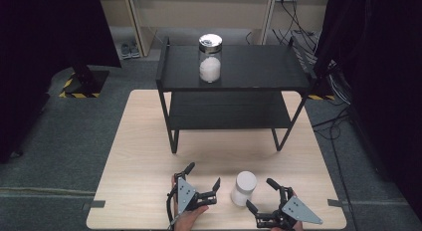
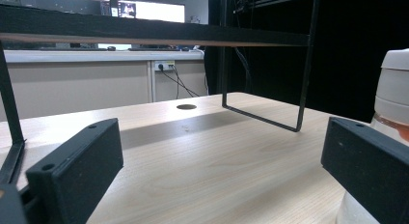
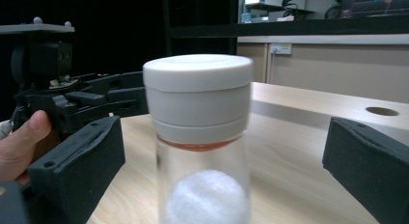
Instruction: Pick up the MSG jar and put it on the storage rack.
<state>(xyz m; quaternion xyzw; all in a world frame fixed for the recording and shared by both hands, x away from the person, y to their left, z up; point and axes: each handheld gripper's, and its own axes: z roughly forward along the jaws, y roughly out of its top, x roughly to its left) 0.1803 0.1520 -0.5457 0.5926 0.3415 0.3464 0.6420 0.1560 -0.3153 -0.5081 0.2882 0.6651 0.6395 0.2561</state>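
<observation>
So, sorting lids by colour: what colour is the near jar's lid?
White lid, clearest in the right gripper view.

White-lidded jar (image 3: 198, 137): in the right gripper view it stands between the jaws, its base cut off by the bottom edge.
Same jar, left gripper view: beyond the right-hand jaw, partly hidden behind it and cropped by the right edge.
White contents (image 3: 206, 197): blurred; what it is cannot be told.
Left hand (image 1: 191, 214): mostly hidden under the left gripper (image 1: 203, 182).
</observation>
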